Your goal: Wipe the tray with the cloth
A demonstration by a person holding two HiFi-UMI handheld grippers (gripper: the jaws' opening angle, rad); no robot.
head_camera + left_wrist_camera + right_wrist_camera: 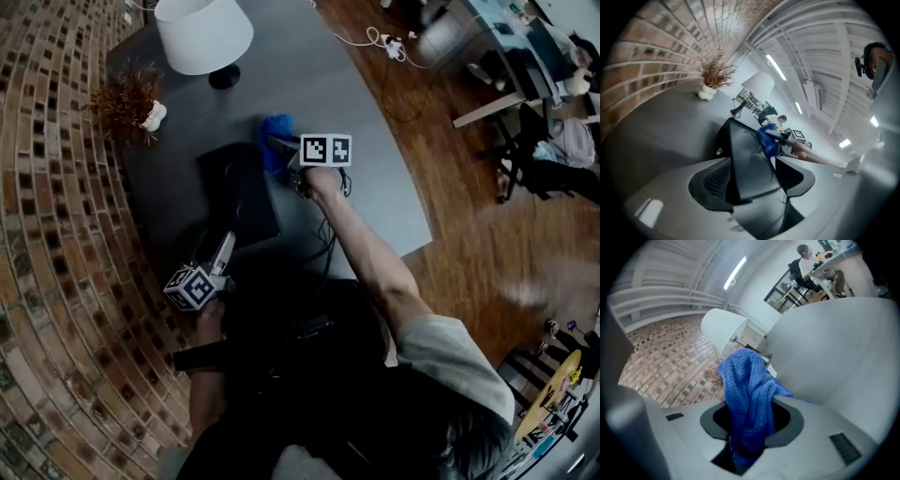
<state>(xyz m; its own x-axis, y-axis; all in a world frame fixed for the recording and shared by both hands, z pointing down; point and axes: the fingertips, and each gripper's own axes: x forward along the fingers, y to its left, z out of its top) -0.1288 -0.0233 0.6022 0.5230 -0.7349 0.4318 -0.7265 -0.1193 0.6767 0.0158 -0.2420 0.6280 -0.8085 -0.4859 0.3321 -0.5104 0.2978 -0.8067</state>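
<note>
A black tray (239,192) lies on the dark grey table (375,187). In the head view my left gripper (226,246) points at the tray's near edge. The left gripper view shows that edge of the tray (745,159) between the parted jaws of my left gripper (754,183), and the pads do not seem to press on it. My right gripper (286,150) hovers by the tray's far right corner, shut on a bunched blue cloth (277,139). The cloth (747,399) sticks out of the right gripper (750,427). From the left gripper's side the cloth (766,140) shows beyond the tray.
A white-shaded lamp (202,33) and a dried plant in a white vase (131,103) stand at the table's far end. A brick wall (47,234) runs along the left. Black cables (323,244) hang over the near table edge. Wooden floor and office furniture lie to the right.
</note>
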